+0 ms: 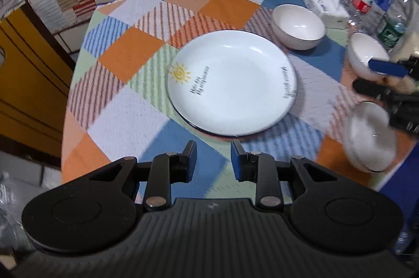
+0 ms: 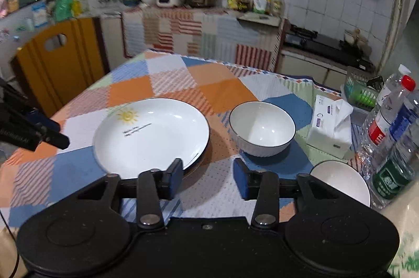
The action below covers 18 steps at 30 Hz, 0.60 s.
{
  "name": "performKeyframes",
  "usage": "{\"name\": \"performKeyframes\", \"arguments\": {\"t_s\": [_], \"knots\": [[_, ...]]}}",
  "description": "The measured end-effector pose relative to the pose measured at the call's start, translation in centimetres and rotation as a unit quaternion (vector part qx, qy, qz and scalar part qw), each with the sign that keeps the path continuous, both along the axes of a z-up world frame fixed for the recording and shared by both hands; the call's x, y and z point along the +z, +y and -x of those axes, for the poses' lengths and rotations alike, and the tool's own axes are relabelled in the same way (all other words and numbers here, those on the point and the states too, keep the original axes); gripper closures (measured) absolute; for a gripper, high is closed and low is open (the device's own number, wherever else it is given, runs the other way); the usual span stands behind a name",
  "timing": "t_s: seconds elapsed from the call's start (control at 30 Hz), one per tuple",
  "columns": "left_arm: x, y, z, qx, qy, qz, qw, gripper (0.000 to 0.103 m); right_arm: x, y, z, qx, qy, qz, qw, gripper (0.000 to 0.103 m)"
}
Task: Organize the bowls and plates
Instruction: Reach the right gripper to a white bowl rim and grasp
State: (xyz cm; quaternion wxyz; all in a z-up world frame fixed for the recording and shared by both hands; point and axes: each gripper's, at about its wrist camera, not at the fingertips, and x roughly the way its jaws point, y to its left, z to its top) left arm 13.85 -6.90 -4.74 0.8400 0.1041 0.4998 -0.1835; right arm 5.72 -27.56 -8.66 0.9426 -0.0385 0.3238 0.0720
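Note:
A white plate with a sun drawing (image 1: 231, 82) lies mid-table; it also shows in the right wrist view (image 2: 152, 136), with a dark rim beneath suggesting a second plate under it. A white bowl (image 1: 298, 26) (image 2: 262, 131) stands to its right. Two more white bowls (image 1: 366, 55) (image 1: 371, 136) sit at the right edge; one shows in the right wrist view (image 2: 340, 181). My left gripper (image 1: 213, 160) is open and empty just before the plate's near rim. My right gripper (image 2: 207, 177) is open and empty between plate and bowls; it also shows in the left wrist view (image 1: 382, 78).
A checked cloth covers the table (image 2: 167, 84). A tissue pack (image 2: 331, 126), several water bottles (image 2: 387, 120) and a green basket (image 2: 361, 92) crowd the right side. A yellow chair (image 2: 60, 63) stands at the far left. Kitchen counters run behind.

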Motion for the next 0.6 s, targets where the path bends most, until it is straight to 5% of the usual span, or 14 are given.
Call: {"name": "performKeyframes", "arguments": {"t_s": [0.17, 0.33, 0.43, 0.6], "knots": [[0.8, -1.6, 2.9, -0.002, 0.005, 0.012, 0.9999, 0.071, -0.7, -1.2, 2.9, 0.017, 0.004, -0.022, 1.0, 0.048], [0.4, -3.6, 5.1, -0.02, 0.002, 0.034, 0.9992, 0.069, -1.1, -2.7, 6.0, 0.032, -0.007, -0.025, 0.999, 0.03], [-0.5, -5.0, 6.1, -0.029, -0.011, 0.05, 0.9983, 0.06, -1.8, -3.6, 7.3, 0.03, -0.009, -0.027, 0.999, 0.01], [-1.8, -7.4, 6.8, -0.023, -0.037, 0.045, 0.998, 0.041, -3.8, -4.9, 8.9, 0.03, -0.002, -0.035, 0.999, 0.008]]}}
